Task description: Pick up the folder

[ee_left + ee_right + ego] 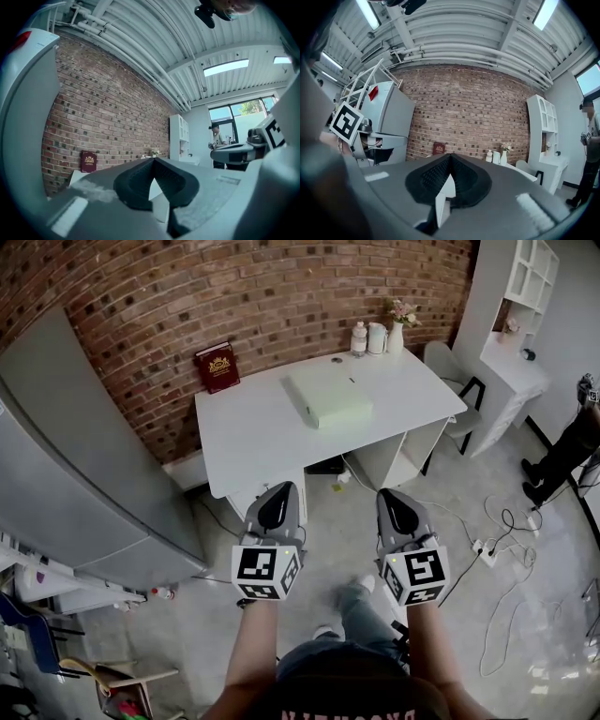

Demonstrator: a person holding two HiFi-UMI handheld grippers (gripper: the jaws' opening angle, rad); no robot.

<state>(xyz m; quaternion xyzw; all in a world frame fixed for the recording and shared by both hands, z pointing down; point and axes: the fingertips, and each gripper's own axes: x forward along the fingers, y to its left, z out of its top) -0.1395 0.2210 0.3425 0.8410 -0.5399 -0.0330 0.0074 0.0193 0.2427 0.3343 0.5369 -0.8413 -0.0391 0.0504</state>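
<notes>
A pale green folder (330,399) lies flat on the white table (246,442), toward its back right. A dark red book (217,367) leans on the brick wall behind the table and also shows in the left gripper view (88,161) and the right gripper view (438,148). My left gripper (283,487) and right gripper (388,494) are side by side, level, short of the table's near edge and apart from the folder. Both are shut with nothing between the pads (140,180) (436,176). The jaws hide the folder in both gripper views.
A tall grey cabinet (75,484) stands at the left. Bottles and a flower vase (380,334) sit at the table's far corner. At the right are a chair (452,371), a white shelf unit (525,306), a standing person (562,456) and floor cables (506,531).
</notes>
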